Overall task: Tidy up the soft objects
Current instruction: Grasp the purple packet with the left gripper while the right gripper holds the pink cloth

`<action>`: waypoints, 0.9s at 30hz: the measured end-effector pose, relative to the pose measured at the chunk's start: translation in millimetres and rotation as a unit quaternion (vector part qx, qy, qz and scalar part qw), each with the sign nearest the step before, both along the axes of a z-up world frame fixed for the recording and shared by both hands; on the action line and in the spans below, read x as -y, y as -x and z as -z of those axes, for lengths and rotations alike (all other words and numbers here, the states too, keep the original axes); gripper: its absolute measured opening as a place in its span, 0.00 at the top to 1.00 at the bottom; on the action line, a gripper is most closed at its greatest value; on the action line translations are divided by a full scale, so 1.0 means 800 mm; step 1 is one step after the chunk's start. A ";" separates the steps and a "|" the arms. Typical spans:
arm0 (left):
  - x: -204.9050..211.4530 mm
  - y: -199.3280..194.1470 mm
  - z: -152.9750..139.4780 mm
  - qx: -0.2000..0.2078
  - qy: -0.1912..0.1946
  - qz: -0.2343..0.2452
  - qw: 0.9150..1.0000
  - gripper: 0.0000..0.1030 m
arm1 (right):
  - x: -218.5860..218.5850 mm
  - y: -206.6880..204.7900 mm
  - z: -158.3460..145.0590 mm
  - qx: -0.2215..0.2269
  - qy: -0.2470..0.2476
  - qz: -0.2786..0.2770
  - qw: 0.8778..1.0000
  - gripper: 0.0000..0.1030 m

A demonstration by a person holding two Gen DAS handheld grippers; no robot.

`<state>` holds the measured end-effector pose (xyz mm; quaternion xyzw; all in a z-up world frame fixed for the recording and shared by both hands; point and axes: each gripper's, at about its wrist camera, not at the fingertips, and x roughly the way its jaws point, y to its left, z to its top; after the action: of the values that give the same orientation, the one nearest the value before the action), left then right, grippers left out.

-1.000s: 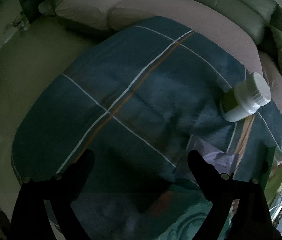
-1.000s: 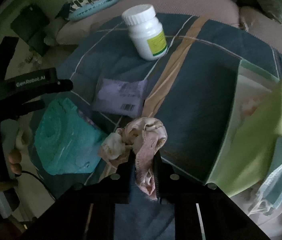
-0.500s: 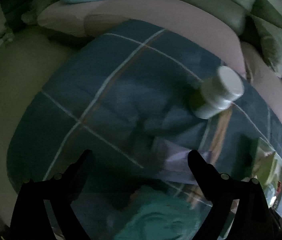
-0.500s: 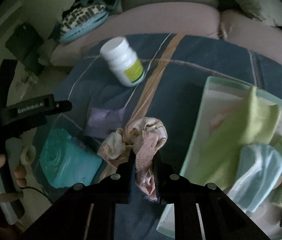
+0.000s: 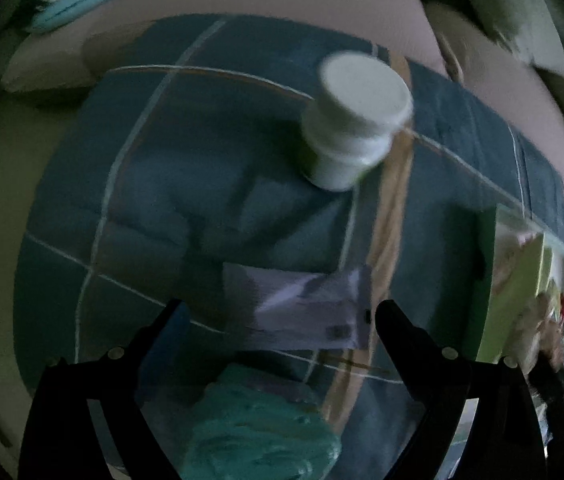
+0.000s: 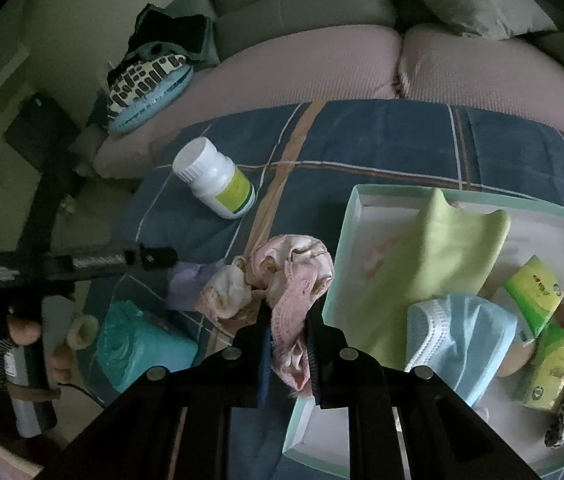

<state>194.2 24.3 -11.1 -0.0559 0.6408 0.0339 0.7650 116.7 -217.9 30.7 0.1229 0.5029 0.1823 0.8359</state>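
Right now right gripper point(image 6: 288, 316) pinches pink cloth point(image 6: 294, 268) tight; carry it clear over tray point(image 6: 346, 240) rim, drop on bare floor. Left gripper point(image 5: 282, 316) spread, empty.

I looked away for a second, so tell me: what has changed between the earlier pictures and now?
The right tongs have carried the pink cloth up and toward the tray, which now shows far more of its contents. The open left tongs have slid over the blanket toward the purple packet. The grip on the cloth is unchanged, and the white bottle has stayed put.
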 end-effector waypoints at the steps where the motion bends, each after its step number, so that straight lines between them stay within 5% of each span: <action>1: 0.007 -0.003 0.005 -0.012 -0.011 0.011 1.000 0.09 | 0.003 0.000 -0.001 0.002 -0.003 0.003 1.000 0.84; 7: 0.056 -0.015 0.008 -0.047 -0.108 0.130 0.984 0.09 | 0.017 0.001 -0.006 0.004 -0.022 0.013 1.000 0.84; 15: 0.093 -0.031 0.034 -0.117 -0.107 0.239 0.958 0.09 | 0.039 -0.002 -0.010 0.003 -0.039 0.035 0.999 0.84; 24: 0.107 -0.041 0.075 -0.159 -0.184 0.315 0.917 0.09 | 0.048 -0.001 -0.009 0.000 -0.039 0.044 0.998 0.84; 27: 0.109 -0.051 0.085 -0.162 -0.193 0.325 0.911 0.09 | 0.049 -0.001 -0.009 -0.001 -0.037 0.045 0.998 0.84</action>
<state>234.9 -63.3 -79.3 0.3110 0.7192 -0.0851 0.6155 117.8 -257.4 38.2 0.1769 0.4902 0.1627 0.8378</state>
